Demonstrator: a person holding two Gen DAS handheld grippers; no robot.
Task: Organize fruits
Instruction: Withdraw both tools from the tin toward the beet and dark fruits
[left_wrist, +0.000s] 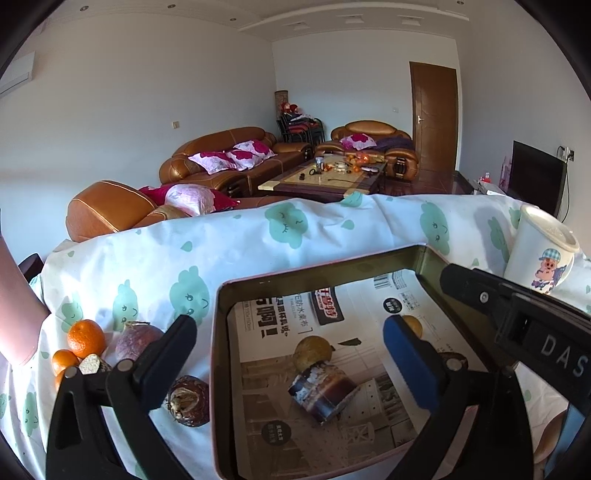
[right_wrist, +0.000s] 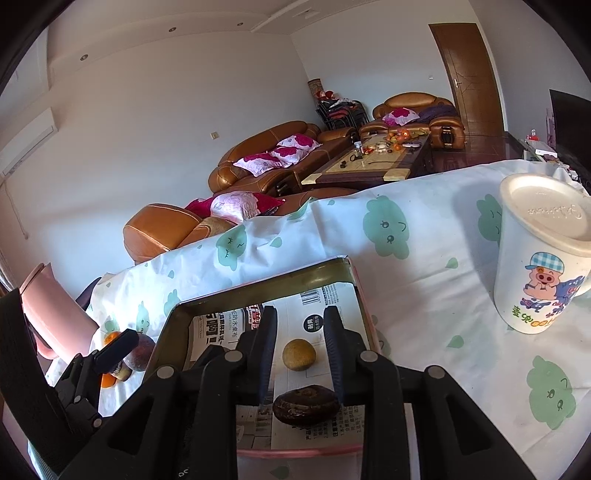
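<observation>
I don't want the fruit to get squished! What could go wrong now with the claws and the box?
1. The dark fruit lies right under the open right claw; pressing down could squash it.
2. The open left claw straddles the tin's left wall; lowering it might bump the tin.
3. The white cup stands close on the right; a sideways swing might topple it.
</observation>
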